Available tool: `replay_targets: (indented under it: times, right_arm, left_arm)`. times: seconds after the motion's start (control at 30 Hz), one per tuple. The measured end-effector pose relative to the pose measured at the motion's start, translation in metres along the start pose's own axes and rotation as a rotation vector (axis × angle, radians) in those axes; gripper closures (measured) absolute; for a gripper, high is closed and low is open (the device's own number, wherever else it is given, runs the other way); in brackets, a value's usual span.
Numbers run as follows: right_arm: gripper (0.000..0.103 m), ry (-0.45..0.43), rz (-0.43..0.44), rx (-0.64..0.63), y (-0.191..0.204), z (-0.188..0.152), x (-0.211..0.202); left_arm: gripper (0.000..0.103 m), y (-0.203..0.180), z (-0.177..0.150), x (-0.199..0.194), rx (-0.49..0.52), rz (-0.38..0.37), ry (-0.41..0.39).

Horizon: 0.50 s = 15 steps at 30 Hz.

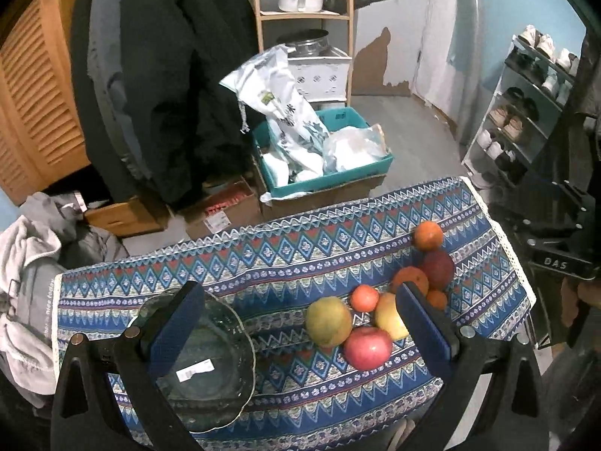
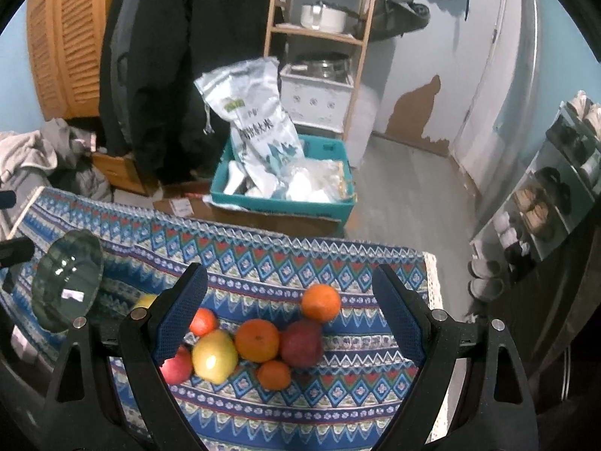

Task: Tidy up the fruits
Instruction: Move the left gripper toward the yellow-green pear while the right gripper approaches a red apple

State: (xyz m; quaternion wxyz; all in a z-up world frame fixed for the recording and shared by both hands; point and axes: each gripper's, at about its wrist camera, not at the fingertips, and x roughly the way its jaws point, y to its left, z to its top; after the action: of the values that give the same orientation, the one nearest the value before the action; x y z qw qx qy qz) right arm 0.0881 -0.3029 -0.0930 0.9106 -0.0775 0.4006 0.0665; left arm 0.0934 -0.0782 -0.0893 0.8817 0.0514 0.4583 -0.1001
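Several fruits lie grouped on the patterned tablecloth [image 1: 285, 263]: a red apple [image 1: 367, 347], a yellow-green fruit [image 1: 328, 321], a yellow fruit [image 1: 388, 315], a dark red apple [image 1: 437, 268] and several oranges [image 1: 428, 235]. An empty glass bowl [image 1: 203, 360] sits left of them, partly behind my left finger. My left gripper [image 1: 299, 288] hovers open above the cloth, holding nothing. In the right wrist view my right gripper [image 2: 289, 268] stands open over the fruits, above the big orange [image 2: 257, 340] and dark red apple [image 2: 301, 342]. The glass bowl [image 2: 67, 280] is at far left.
The table's far edge drops to a floor crowded with a teal bin [image 1: 323, 158] of bags, cardboard boxes [image 1: 221, 214] and hanging dark coats [image 1: 169, 75]. A shoe rack [image 1: 526, 112] stands right, a wooden shelf [image 2: 319, 37] behind, a pile of clothes [image 1: 33, 282] left.
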Motion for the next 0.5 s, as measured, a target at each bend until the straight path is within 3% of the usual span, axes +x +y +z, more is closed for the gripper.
replay_targets:
  times: [0.3, 0.5]
  right_arm:
    - [0.015, 0.091, 0.005, 0.029, -0.02, -0.012, 0.043]
    - [0.015, 0.138, -0.004, 0.031, -0.025, -0.02, 0.063]
  left_arm:
    - [0.001, -0.009, -0.001, 0.038, 0.03, -0.015, 0.063]
    - [0.001, -0.006, -0.01, 0.076, 0.008, -0.025, 0.154]
